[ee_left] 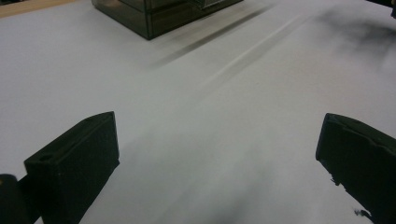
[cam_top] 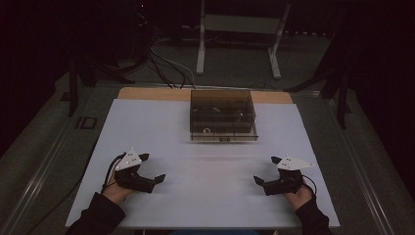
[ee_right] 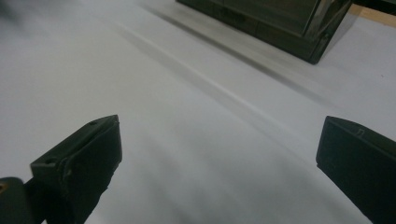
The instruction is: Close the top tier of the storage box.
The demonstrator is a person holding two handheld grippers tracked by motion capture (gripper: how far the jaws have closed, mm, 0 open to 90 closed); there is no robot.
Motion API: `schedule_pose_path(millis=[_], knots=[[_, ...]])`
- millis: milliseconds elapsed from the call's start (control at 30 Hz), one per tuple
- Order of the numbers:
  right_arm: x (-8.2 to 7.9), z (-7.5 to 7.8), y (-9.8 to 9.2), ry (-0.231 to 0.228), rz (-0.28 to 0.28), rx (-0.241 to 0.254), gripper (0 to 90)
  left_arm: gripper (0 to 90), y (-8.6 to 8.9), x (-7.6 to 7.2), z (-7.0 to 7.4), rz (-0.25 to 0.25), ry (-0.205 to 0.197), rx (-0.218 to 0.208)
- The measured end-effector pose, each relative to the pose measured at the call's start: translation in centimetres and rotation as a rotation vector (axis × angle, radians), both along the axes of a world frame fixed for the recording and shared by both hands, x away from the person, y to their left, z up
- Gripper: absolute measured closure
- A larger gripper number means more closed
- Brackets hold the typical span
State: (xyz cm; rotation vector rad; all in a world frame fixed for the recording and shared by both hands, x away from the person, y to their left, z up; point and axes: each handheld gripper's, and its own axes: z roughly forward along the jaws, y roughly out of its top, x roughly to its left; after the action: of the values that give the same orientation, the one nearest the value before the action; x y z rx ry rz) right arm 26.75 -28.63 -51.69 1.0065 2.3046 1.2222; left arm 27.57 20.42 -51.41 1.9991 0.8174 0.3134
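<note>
While room stays dark, white table sheet (cam_top: 161, 127) sits lit on grey floor; metal stand legs (cam_top: 200, 49) at 12. Smoked transparent box (cam_top: 222, 115) at 12 o'clock on sheet, well apart from both. Left gripper (cam_top: 152, 168) at 8, right gripper (cam_top: 265, 170) at 4; jaws spread, holding nothing, angled inward.

**A dim recording lab**

This looks like a lab set up for recording. A white desk (cam_top: 147, 127) stands alone on grey floor, ringed by black curtains. Cables (cam_top: 164, 63) trail across the floor behind it, near a bare metal frame (cam_top: 237, 29). A smoked plastic box (cam_top: 222, 115) sits on the desk.
</note>
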Motion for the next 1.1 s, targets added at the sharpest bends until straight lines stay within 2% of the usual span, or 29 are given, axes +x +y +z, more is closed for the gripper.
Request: schedule_pose_path(millis=[567,867,1100], knots=[[-0.2,2.2,1.6,-0.071,-0.040,-0.057,0.5,1.0,0.0,-0.1,0.1,0.006,-0.011,-0.001],[0.3,3.3,2.3,-0.087,-0.082,-0.036,0.5,1.0,0.0,-0.2,0.2,0.000,-0.013,-0.003],[0.9,4.2,3.0,-0.115,-0.128,-0.016,0.5,1.0,0.0,-0.2,0.2,0.000,-0.015,0.002]])
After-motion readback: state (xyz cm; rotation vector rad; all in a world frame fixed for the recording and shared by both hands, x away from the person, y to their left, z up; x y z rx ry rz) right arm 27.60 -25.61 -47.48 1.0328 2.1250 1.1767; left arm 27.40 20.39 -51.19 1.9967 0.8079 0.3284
